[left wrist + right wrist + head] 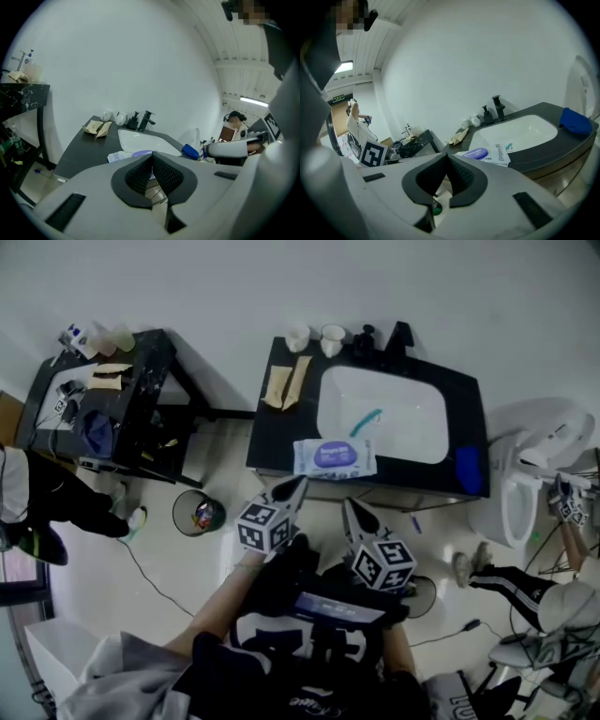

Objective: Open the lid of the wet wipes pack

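The wet wipes pack [334,457] lies flat on the front edge of the black counter [274,427], just before the white sink [384,413]. Its purple oval lid [335,454] faces up and looks closed. My left gripper [300,486] hovers just short of the pack's left front corner, shut with nothing in it. My right gripper [348,505] hangs a little lower and to the right, also shut and empty. In the left gripper view the pack [119,155] peeks out beyond the shut jaws [151,155]. In the right gripper view the pack [494,153] lies to the right of the jaws [446,156].
A black faucet [398,337], two white cups [315,337] and brown paper packets [285,383] stand at the counter's back. A teal toothbrush [366,420] lies in the sink, a blue item [467,468] at the right. A bin [197,513], a toilet [530,474] and a side table [112,404] flank the counter.
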A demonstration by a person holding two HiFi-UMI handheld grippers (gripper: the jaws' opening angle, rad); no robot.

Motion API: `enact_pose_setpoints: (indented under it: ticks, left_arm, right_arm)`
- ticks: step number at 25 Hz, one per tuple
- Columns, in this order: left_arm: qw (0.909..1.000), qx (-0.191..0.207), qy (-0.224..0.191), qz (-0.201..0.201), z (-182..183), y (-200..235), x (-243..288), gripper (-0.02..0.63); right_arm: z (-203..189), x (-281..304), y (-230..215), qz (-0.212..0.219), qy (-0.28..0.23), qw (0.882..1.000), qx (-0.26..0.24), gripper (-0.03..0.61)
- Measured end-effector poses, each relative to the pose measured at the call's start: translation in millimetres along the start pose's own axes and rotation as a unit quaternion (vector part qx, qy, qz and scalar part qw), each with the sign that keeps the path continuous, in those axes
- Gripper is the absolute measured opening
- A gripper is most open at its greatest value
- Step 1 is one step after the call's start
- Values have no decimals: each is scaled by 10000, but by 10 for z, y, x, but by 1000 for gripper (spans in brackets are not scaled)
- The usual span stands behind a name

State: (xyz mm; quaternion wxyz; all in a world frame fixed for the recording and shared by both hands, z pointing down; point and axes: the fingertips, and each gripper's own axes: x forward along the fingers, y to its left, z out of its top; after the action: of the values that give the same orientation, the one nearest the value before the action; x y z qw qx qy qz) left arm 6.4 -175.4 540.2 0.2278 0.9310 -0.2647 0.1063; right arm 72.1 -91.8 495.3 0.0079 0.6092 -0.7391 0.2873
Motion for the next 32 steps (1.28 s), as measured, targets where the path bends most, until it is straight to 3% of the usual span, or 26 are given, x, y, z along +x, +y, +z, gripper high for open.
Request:
enact_pose_setpoints:
  ticks: [11,16,22,25,28,32]
  left_arm:
    - [9987,-129,437,248,-211,303,427,9]
    - [9966,132,744,330,-320,371,627,9]
    - [9942,150,978,430,-418,382,763,9]
    - [9935,70,1043,455,-448,379,785,9]
    - [9931,7,1075,475,-481,398,784,9]
    - [9923,-73,1118,537,-506,416,767,8]
  right_arm:
    - [-20,264,-418,-41,541,9983,-234,9]
    - [-54,443,-568,114,962,9920,-814,9]
    - [-159,701,-658,293,1562,9659,-2044,24]
    - [-115,815,-678,360,1632,9605,-2225,71]
    - [-80,925,-733,436,1734,9527,-2457,78]
    - [-130,1035,-778,607,2000,9210,-3288,81]
